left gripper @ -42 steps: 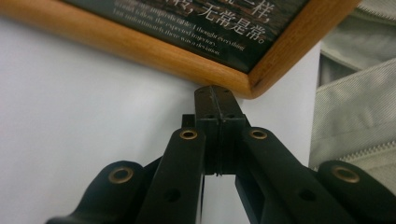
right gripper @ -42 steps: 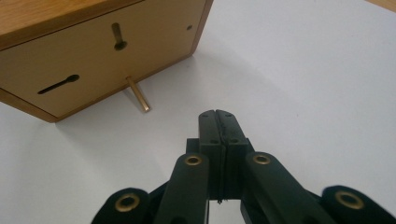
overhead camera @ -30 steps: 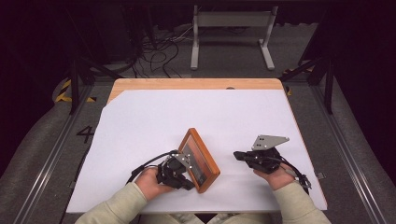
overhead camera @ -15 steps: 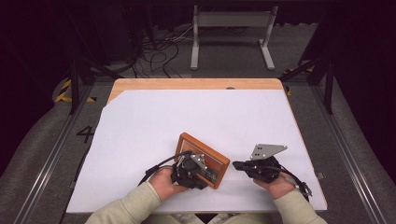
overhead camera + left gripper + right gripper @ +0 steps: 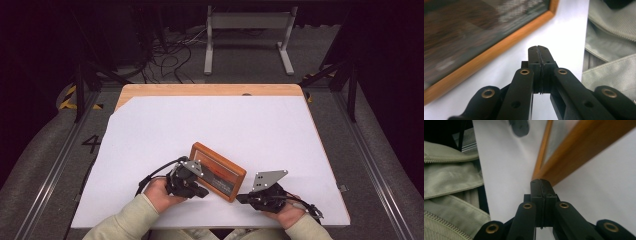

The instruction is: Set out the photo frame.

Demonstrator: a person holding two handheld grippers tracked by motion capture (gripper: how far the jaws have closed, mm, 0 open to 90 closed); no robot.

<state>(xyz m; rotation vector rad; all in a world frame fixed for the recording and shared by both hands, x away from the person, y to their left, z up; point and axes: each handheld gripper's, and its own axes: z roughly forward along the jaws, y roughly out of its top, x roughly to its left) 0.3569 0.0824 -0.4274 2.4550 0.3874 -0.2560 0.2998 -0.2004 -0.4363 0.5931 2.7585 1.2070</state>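
Orange-brown wood is making up the rim of a flat rectangular picture frame with a glass front (image 5: 218,171), which is lying tilted on the white paper-covered table (image 5: 210,125), near the person's edge and between the two hands. The black left gripper (image 5: 202,190) is being held just beside the frame's left end; in the left gripper view (image 5: 539,50) its jaws are pressed tight together with nothing between them, and the frame's wooden edge (image 5: 499,47) is seen just to one side. The black right gripper (image 5: 240,199) is being held at the frame's near right corner; in the right gripper view (image 5: 541,182) its jaws are also closed flat together on nothing, and their tip is sitting right at the frame's corner (image 5: 544,173). Pale green sleeves (image 5: 125,222) are seen at the bottom.
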